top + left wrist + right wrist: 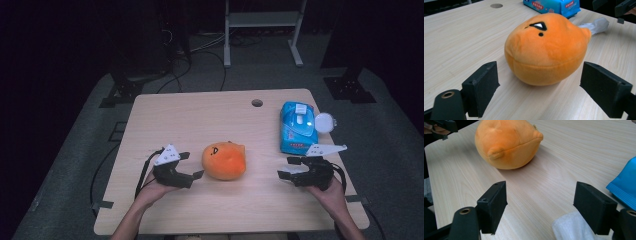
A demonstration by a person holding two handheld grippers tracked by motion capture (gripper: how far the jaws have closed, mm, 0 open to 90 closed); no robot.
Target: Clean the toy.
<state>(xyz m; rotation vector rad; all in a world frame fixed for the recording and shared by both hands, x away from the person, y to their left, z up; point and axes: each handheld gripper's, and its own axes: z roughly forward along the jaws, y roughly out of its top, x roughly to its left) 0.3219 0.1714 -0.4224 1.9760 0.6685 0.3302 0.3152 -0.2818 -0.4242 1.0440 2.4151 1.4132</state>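
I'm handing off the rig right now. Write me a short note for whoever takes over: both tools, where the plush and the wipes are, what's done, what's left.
Left tool: open, empty, just left of the orange plush toy, jaws pointed at it.
Right tool: open, with a white tissue lying by its right jaw; whether it is pinched is unclear.
The plush sits mid-table, untouched. The blue wipes pack lies at the right, beyond the right tool, lid flipped open.
Done: both tools lined up either side of the plush.
Left: probably close in on the plush and grasp it.
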